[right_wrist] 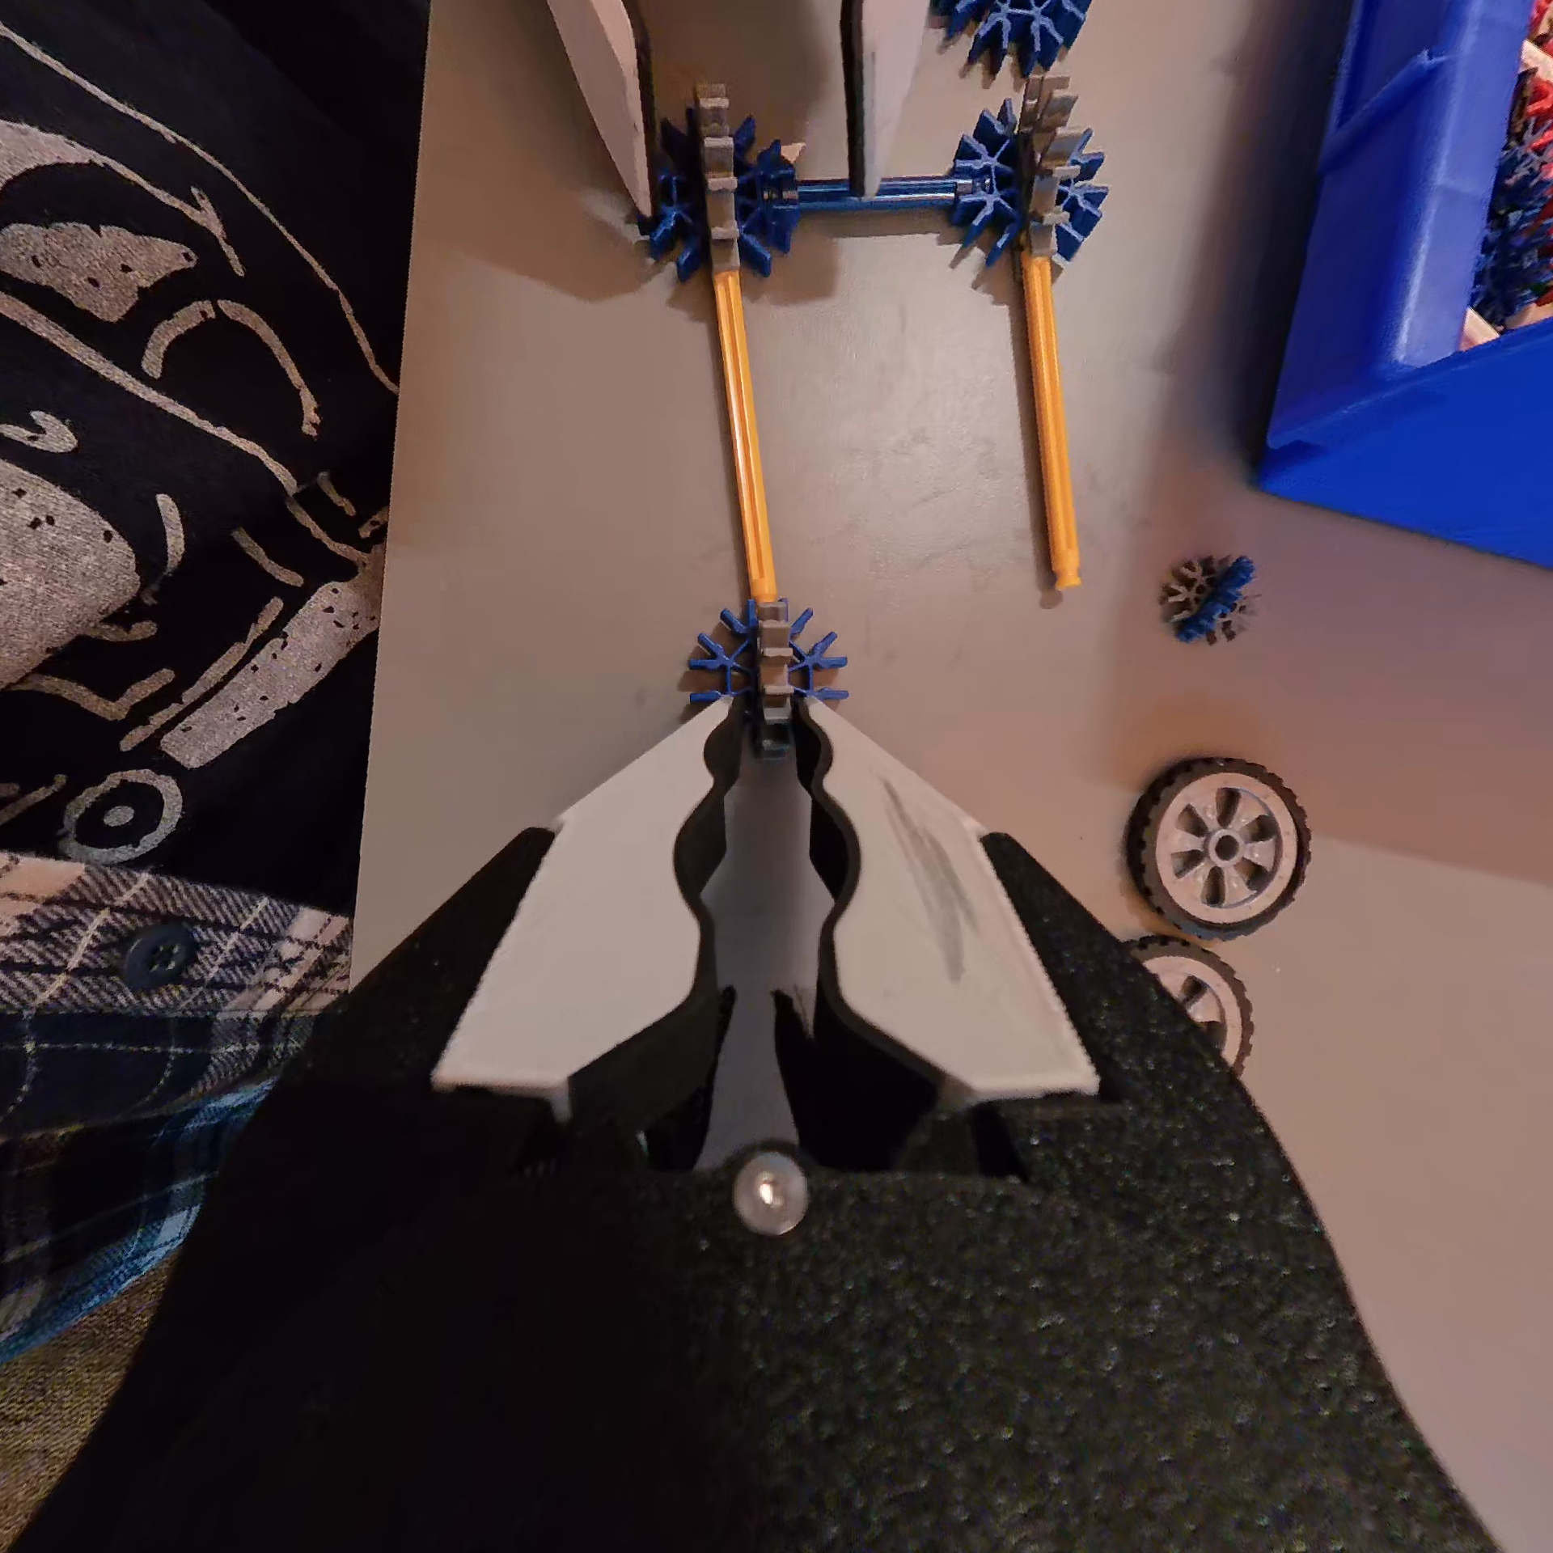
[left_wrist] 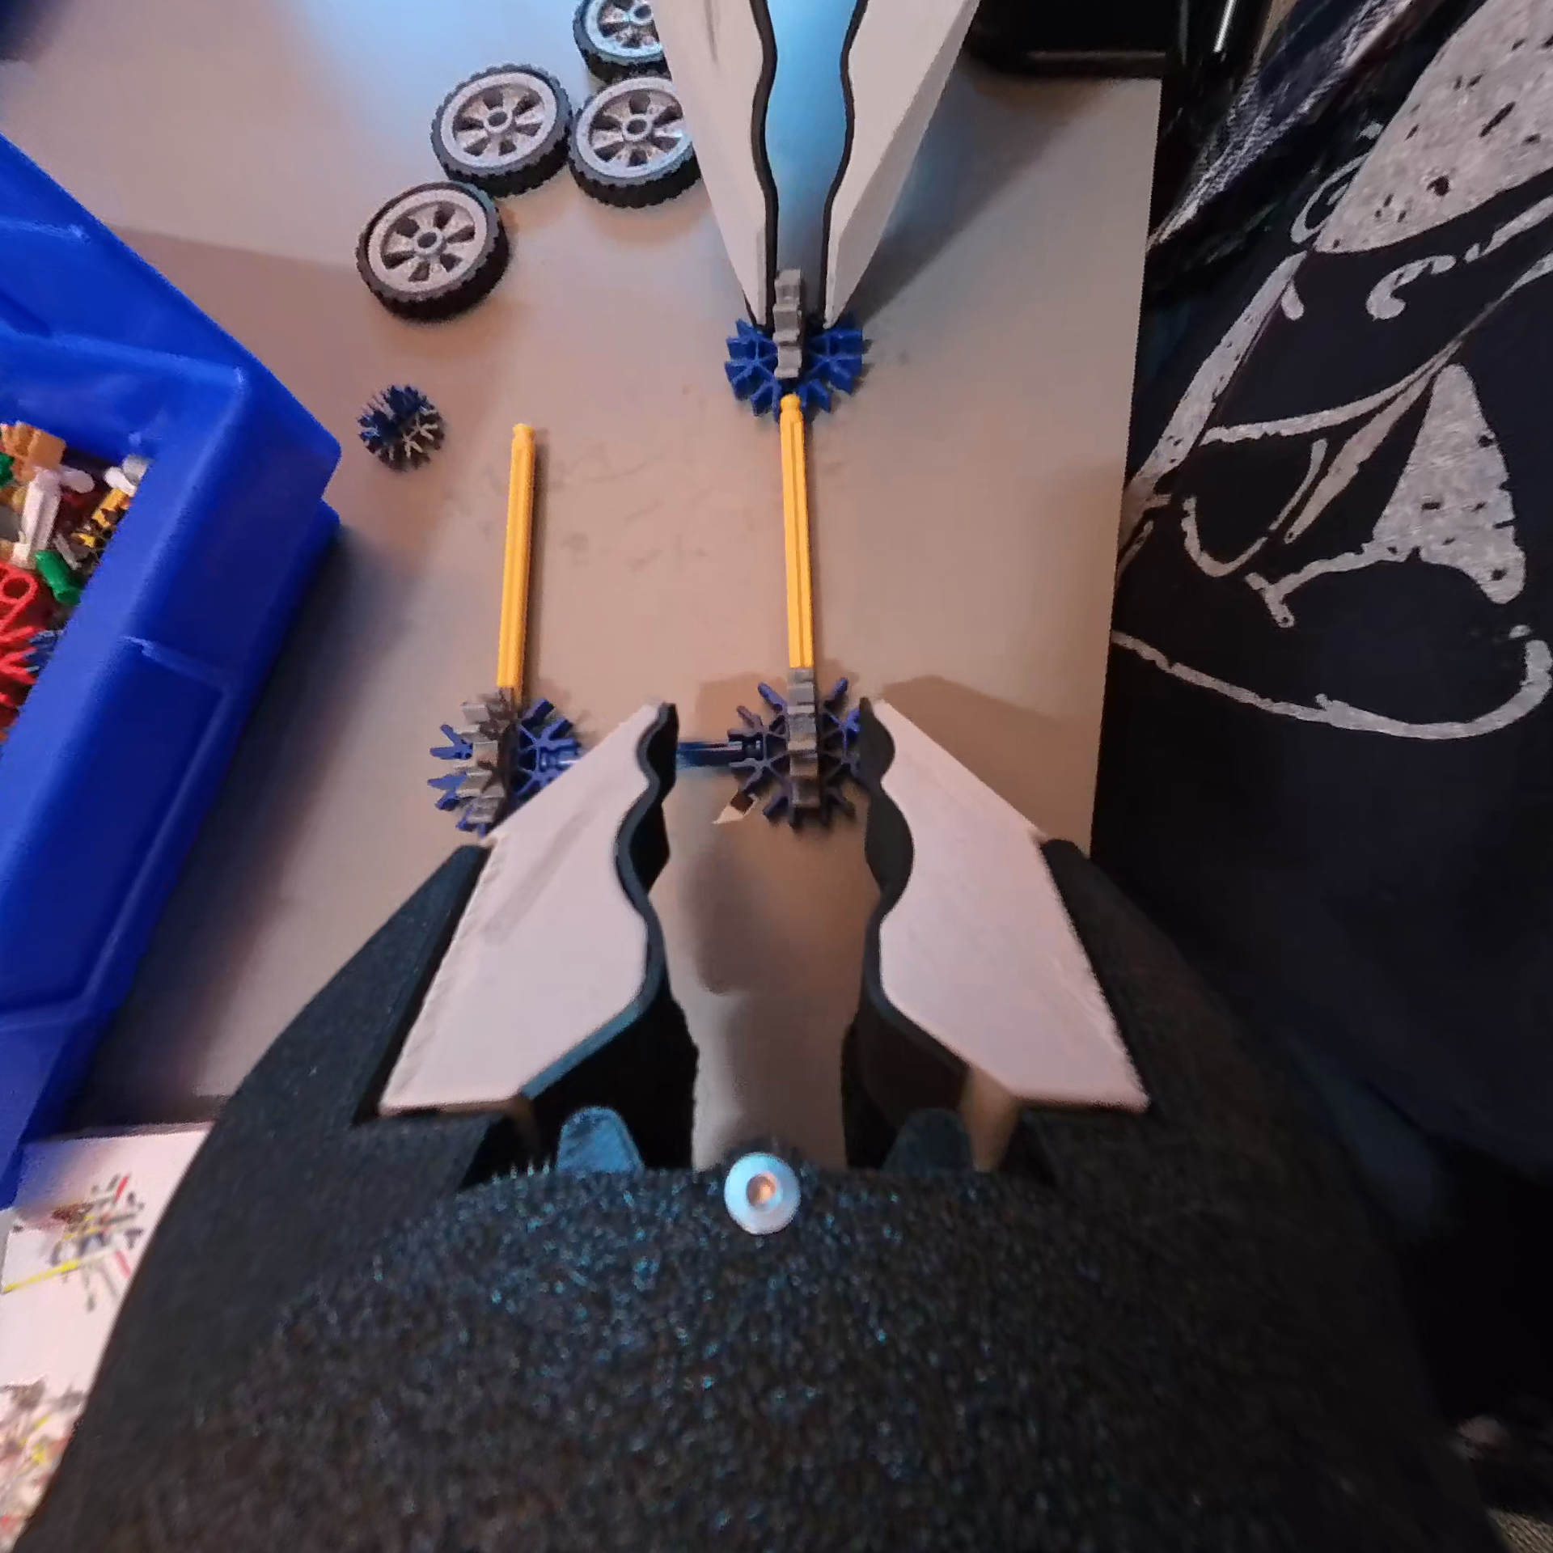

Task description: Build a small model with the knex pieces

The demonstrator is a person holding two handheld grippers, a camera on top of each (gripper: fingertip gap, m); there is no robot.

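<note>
The right claw (right_wrist: pixel 766 714) is nearly closed, its tips pinching the grey piece of a blue-and-grey hub (right_wrist: pixel 766 660) near the table's (right_wrist: pixel 882 471) edge; that hub sits at the near end of a yellow rod (right_wrist: pixel 744 437), touching or just about touching the rod's tip; I cannot tell whether the rod is seated in it; the rod runs away from the right claw to a second hub (right_wrist: pixel 724 197), which a short blue rod (right_wrist: pixel 874 200) links to a third hub (right_wrist: pixel 1032 186) on the right; from that third hub another yellow rod (right_wrist: pixel 1046 420) runs back toward the right claw, its near end free

The left claw (left_wrist: pixel 766 760) stands open, its two tips on either side of the second hub (left_wrist: pixel 794 756); the right tip is touching or just beside the hub, the left tip lies over the blue rod (left_wrist: pixel 702 746); the claw has hold of nothing; seen from this side, the right claw (left_wrist: pixel 790 311) comes in from the far end, tips shut on the first hub (left_wrist: pixel 794 357)

A loose small hub (left_wrist: pixel 402 427) lies on the table to the left of the free rod (left_wrist: pixel 514 559); beyond it lie four grey wheels (left_wrist: pixel 433 250) with black tyres, close together; a blue bin (left_wrist: pixel 168 588) full of mixed coloured pieces stands on the left; a printed sheet (left_wrist: pixel 76 1244) lies near the left claw; a person in a dark printed shirt (left_wrist: pixel 1345 504) is at the table's right edge
</note>
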